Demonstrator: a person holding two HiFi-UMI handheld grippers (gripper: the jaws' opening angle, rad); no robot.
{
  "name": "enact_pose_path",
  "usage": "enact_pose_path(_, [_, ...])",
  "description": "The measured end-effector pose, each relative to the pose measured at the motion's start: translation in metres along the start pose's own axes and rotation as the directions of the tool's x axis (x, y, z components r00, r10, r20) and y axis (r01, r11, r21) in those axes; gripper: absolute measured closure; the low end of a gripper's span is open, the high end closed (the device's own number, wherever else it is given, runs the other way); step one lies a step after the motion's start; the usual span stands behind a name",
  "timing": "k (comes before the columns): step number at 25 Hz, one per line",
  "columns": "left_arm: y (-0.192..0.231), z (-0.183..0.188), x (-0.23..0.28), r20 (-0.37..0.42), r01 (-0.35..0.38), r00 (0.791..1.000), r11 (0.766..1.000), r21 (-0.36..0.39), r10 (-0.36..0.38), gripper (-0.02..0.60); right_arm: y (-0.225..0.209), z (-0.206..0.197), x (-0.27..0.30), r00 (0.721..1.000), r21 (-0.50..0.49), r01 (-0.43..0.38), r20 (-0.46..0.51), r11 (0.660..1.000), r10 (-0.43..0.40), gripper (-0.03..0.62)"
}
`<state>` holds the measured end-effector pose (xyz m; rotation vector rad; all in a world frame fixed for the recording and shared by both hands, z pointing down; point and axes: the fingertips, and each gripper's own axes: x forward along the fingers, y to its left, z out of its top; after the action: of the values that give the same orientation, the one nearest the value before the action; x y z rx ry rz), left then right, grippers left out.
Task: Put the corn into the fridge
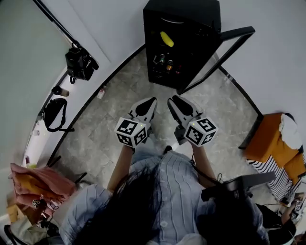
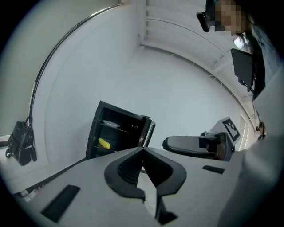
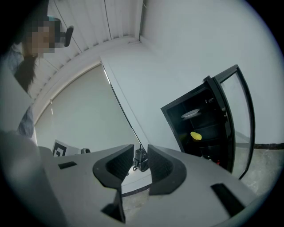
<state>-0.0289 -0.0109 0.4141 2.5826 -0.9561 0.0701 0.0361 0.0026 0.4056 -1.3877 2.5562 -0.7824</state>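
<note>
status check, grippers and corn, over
Left gripper shut, empty. Right gripper open, empty. Corn on fridge shelf, door open. Nothing in the way.

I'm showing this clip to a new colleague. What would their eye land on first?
The black fridge stands at the top of the head view, glass door swung open to the right, yellow corn bright on an upper shelf. Below it the left gripper and right gripper point toward it side by side, both empty: the left's jaws together, the right's slightly apart.
</note>
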Motion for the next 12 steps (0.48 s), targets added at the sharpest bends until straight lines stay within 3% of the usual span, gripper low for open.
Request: enact_pose_path(12, [-0.078,-0.033,-0.038,0.040,-0.107,0.993,0.994,-0.003,0.107,0.575,0.017,-0.020,-0.098,0.996,-0.013,-0.083,0.023,0.996,0.083,0.519])
